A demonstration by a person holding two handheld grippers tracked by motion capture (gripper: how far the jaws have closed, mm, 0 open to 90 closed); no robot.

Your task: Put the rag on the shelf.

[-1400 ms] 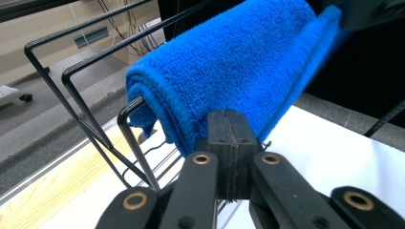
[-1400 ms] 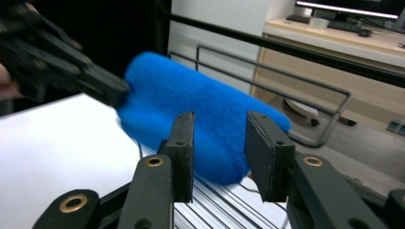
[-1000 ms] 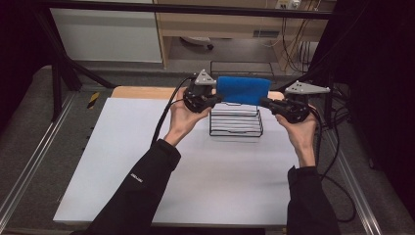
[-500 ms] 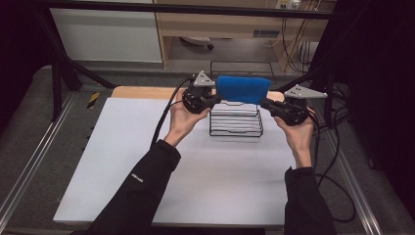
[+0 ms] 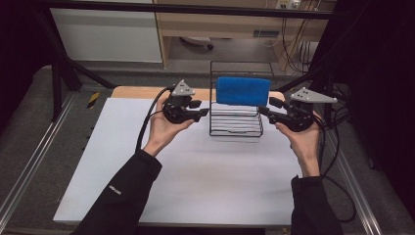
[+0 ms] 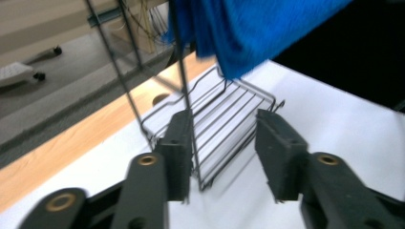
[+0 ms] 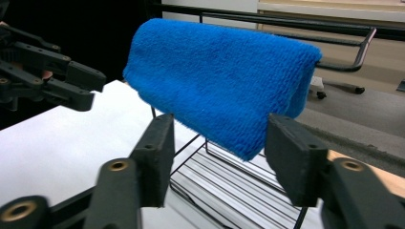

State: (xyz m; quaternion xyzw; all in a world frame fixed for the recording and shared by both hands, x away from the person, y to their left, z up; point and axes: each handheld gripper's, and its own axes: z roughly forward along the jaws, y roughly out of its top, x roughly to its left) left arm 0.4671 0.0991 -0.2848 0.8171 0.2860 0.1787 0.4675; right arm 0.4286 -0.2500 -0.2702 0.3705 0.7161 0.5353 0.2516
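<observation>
Left hand-held gripper [image 5: 201, 111] sits just left of the black wire rack [image 5: 236, 123], which serves as the landmark on the white tabletop [image 5: 195, 176]. Its tips point rightward at the rack's left edge. Its jaws have just been opening and now stand partly apart with nothing pressed between the pads; in the left gripper view [image 6: 222, 160] the rack's near upright wire [image 6: 184, 90] runs up just beside the left jaw's inner face, and the rack's floor wires [image 6: 224, 129] show through the gap. Whether that wire touches the pad cannot be told.

Over the rack's top bar hangs a folded blue towel [image 5: 243, 90], draped above the rack's floor and clear of the tabletop. It lies up and to the right of the left hand-held gripper, apart from its tips. In the left gripper view the towel [image 6: 253, 33] hangs above the jaws.

Right of the rack, the right hand-held gripper [image 5: 266, 108] points leftward, its tips close by the rack's right side, just below the towel's right end. Its jaws too have just been opening and stand partly apart, gripping nothing. In the right gripper view [image 7: 219, 160] the towel [image 7: 219, 81] hangs just beyond and above the gap, its lower edge dipping between the two jaws; contact with the pads cannot be made out.
</observation>
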